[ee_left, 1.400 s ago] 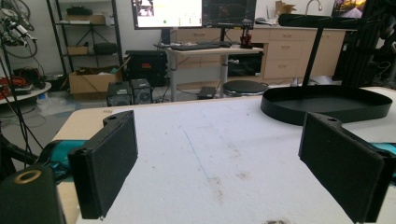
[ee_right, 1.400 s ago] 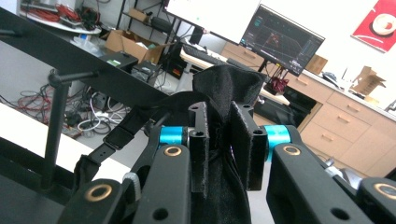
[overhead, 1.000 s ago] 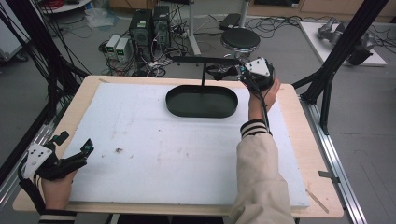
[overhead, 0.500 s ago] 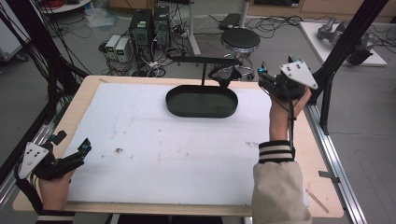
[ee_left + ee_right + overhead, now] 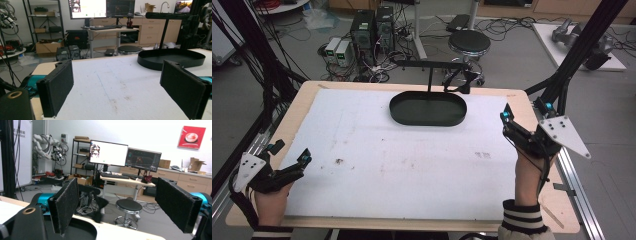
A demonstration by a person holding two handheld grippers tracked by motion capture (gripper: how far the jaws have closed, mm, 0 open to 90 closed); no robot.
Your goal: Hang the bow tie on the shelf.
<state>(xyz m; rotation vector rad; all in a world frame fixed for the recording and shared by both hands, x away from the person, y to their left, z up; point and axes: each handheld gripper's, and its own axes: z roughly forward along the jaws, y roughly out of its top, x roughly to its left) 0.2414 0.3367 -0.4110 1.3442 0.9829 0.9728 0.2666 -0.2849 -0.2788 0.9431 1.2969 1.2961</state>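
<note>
Both tongs are empty and spread wide. Right tongs [image 5: 523, 116] hang over the surface's 3 o'clock edge, off to the 4 o'clock side of the stand's tray; their jaws have just been opening, with nothing between the two black pads [image 5: 65, 206]. Left tongs [image 5: 289, 155] sit low at about 8 o'clock, near the front left corner, jaws parted over bare white sheet and holding nothing.

Largest here is the pale wooden surface [image 5: 522, 100], covered almost wholly by a scuffed white foam sheet [image 5: 412, 165]. At 12 o'clock on that sheet stands the black metal stand with an oval tray base [image 5: 428, 109]; a thin post rises from the tray's far rim to a horizontal bar [image 5: 432, 64] overhead. From the left tongs' view the tray lies ahead at about 2 o'clock, well apart from the pads.

Beyond the far edge, on the floor, a round black stool [image 5: 469, 42] stands at 12 o'clock. Small dark smudges [image 5: 339, 161] mark the sheet just ahead of the left tongs.
</note>
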